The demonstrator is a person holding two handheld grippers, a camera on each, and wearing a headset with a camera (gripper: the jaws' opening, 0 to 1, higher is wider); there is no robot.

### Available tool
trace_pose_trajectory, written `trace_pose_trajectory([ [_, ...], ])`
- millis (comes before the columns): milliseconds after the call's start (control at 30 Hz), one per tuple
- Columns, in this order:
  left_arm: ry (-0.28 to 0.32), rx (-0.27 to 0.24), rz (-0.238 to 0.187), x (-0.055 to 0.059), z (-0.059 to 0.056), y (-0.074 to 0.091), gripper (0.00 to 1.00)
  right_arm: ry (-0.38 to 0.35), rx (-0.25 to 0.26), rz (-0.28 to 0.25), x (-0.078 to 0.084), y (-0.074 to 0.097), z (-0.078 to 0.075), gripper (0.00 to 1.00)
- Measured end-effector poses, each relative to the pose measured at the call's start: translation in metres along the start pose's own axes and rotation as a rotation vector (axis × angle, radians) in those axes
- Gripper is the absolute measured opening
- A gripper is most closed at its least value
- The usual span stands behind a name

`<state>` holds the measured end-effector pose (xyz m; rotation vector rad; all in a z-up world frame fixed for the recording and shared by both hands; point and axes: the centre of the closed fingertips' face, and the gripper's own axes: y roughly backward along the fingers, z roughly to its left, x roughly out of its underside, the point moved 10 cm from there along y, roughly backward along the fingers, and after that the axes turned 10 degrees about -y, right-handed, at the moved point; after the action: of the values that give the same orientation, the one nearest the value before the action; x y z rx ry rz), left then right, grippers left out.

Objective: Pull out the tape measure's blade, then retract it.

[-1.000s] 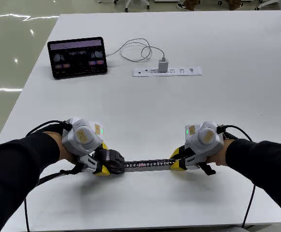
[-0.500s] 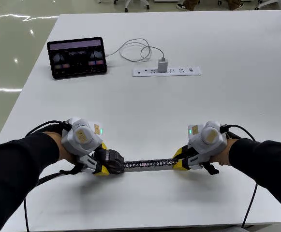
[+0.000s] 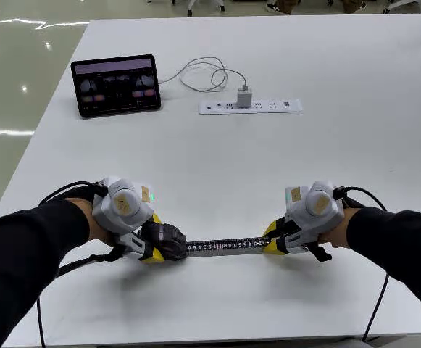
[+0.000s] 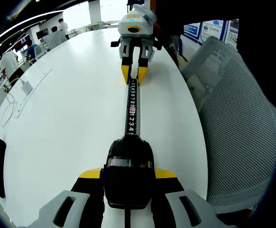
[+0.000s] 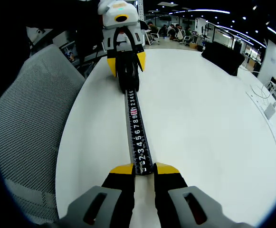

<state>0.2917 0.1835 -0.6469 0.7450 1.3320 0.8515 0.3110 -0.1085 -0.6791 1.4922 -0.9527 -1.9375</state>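
The black tape measure case [image 3: 164, 241] sits near the table's front edge, clamped between the yellow-tipped jaws of my left gripper [image 3: 152, 248]. In the left gripper view the case [image 4: 128, 168] fills the gap between the jaws. Its dark numbered blade [image 3: 224, 246] lies flat on the white table and runs right to my right gripper [image 3: 274, 242], which is shut on the blade's end. In the right gripper view the blade [image 5: 137, 133] stretches from that gripper [image 5: 143, 169] to the case [image 5: 125, 71], and in the left gripper view the blade [image 4: 131, 107] reaches to the right gripper [image 4: 134, 76].
A tablet [image 3: 116, 85] stands at the table's back left. A white power strip [image 3: 251, 107] with a plugged charger and a coiled cable [image 3: 209, 75] lies behind the work. A grey mesh chair [image 4: 237, 118] stands just off the table's front edge.
My right gripper has moved to the right with the blade's end, so more blade shows. The left gripper and the case have stayed put.
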Motion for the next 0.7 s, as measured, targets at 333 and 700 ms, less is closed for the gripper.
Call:
trace_pose_trajectory([
  [333,0.001,-0.001,-0.001,0.0000,0.0002,-0.0001,0.34,0.008,-0.001,0.012,0.0038,0.0035,-0.0037,0.10],
  [700,0.004,0.002,-0.002,0.0000,0.0007,-0.0005,0.34,0.005,0.002,0.014,0.0095,0.0087,-0.0064,0.10],
])
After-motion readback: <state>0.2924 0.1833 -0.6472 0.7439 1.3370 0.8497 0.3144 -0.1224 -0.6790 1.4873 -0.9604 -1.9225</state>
